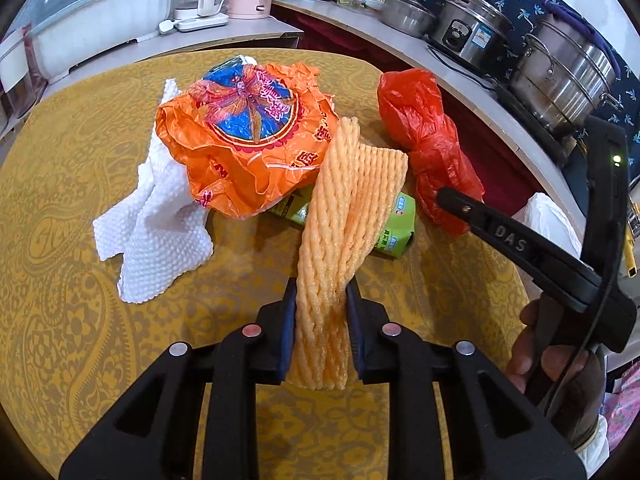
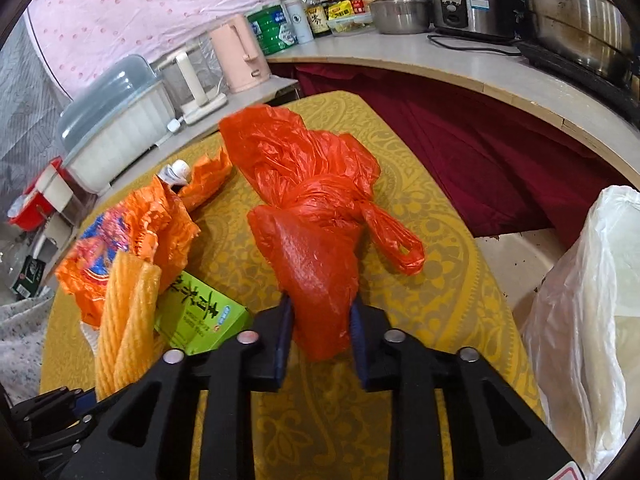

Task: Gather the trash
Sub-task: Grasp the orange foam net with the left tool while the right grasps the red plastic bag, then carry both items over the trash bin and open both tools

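My left gripper (image 1: 321, 300) is shut on an orange foam fruit net (image 1: 344, 216), whose far end rests on a green carton (image 1: 394, 228). The net also shows in the right wrist view (image 2: 126, 320). My right gripper (image 2: 320, 312) is shut on the near end of a knotted red plastic bag (image 2: 308, 200); the bag also shows in the left wrist view (image 1: 424, 136). An orange and blue wrapper (image 1: 244, 136) and a white paper towel (image 1: 156, 224) lie on the yellow table (image 1: 72, 280).
A white bin bag (image 2: 592, 320) stands open at the table's right edge. A counter (image 2: 460, 64) behind holds steel pots, a rice cooker, bottles, a pink kettle (image 2: 240, 54) and a covered dish rack (image 2: 116, 120). The green carton (image 2: 200, 312) lies beside the net.
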Demonstrator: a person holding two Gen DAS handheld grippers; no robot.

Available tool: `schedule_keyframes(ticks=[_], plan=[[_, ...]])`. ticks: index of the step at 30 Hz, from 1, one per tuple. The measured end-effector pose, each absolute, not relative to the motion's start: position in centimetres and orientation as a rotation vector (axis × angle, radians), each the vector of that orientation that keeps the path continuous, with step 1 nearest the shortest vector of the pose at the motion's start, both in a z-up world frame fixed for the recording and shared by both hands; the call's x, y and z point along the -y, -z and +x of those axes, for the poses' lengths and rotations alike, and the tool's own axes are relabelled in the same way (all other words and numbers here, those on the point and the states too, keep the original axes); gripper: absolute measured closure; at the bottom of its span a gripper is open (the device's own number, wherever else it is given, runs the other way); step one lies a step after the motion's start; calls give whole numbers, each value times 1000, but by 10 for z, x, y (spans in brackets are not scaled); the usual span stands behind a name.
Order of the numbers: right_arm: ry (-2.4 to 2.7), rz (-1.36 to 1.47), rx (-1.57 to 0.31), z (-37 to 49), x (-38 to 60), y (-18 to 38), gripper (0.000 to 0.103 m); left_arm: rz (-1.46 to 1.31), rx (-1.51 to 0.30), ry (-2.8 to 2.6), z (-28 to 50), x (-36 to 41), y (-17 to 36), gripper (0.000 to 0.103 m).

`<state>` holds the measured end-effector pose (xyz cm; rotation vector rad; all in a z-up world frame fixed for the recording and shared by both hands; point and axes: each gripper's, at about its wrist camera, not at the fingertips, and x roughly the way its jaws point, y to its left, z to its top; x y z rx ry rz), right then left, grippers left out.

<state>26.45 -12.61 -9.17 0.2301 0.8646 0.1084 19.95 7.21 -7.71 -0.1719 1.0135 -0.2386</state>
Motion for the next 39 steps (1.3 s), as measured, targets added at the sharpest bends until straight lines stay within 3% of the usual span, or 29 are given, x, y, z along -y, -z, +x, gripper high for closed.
schedule_keyframes(ticks=[8,19,39], plan=[[-85,254,-767,233,147,57,91,-162,-964,261,188,-65,53,81],[-39,282,-616,173,194,1,94,-119,-875,330,163,-21,6,82],[195,376,-492,63,336,-28,94,39,-806,590,127,149,-34,81]])
